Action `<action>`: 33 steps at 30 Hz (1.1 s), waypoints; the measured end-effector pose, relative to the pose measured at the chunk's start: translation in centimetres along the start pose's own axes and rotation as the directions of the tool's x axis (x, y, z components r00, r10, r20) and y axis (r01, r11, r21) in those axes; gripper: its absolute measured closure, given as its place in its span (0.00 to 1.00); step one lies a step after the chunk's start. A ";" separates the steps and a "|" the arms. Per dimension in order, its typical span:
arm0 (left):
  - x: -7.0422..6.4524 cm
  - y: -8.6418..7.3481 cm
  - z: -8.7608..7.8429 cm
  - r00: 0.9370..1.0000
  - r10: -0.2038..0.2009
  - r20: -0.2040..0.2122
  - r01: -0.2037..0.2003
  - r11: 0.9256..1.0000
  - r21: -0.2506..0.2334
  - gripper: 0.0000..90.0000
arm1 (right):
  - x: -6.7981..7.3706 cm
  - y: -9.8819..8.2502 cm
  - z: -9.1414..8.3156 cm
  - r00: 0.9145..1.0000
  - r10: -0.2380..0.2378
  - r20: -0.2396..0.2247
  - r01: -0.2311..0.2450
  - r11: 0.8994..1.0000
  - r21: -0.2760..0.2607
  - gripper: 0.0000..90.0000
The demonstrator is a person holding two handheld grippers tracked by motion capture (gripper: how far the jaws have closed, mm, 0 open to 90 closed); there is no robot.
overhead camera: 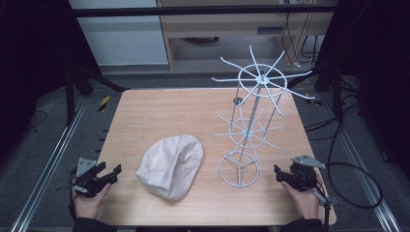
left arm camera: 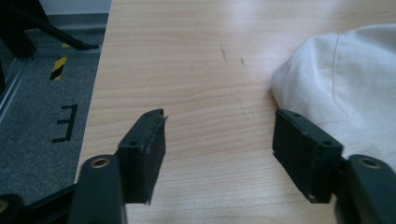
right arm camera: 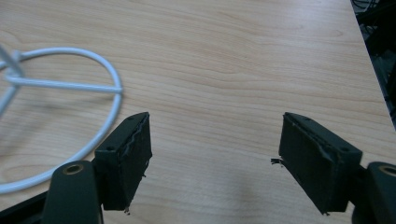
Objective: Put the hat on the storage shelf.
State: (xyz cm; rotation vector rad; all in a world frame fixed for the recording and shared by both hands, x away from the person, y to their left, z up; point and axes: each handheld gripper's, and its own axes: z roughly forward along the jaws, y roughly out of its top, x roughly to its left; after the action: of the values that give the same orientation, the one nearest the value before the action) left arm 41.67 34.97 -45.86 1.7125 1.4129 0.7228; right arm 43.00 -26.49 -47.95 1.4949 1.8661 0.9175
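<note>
A crumpled white cloth cap [overhead camera: 170,166] lies on the wooden table [overhead camera: 183,116], near its front middle. Right of it stands a white wire rack [overhead camera: 251,121] with a ring base and two tiers of spokes. My left gripper [overhead camera: 109,173] rests at the front left corner, open, nothing between its jaws; the cap [left arm camera: 345,88] shows just beyond its right jaw. At the front right, my right gripper [overhead camera: 279,171] is open and empty, with the rack's ring base [right arm camera: 60,116] to the left of its jaws.
The table's left edge [left arm camera: 95,107] drops to grey floor with a yellow-black marker. Metal rails run along both sides of the table. Cables lie on the floor at right. A small dark hole [overhead camera: 238,101] sits in the tabletop behind the rack.
</note>
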 end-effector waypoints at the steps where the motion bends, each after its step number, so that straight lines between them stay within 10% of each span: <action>1: -0.2 0.1 -0.3 1.000 0.001 0.005 -0.001 1.000 -0.003 0.43 | 0.2 0.0 -0.3 1.000 0.005 -0.005 -0.005 1.000 -0.003 0.29; 15: -3.2 1.0 -2.1 0.992 0.014 0.122 -0.012 1.000 -0.022 0.63 | 1.0 -0.5 -1.6 1.000 -0.003 -0.020 0.003 1.000 0.008 0.39; 33: -7.4 2.4 -3.9 0.954 0.082 0.287 -0.077 0.997 -0.031 0.96 | 0.9 -0.8 -1.9 1.000 0.008 -0.029 -0.008 1.000 0.008 0.41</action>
State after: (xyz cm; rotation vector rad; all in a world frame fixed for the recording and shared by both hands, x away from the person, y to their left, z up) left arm 38.10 28.42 -41.40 1.7861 1.1382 0.5023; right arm 40.85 -25.98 -47.43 1.5023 1.8875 0.9410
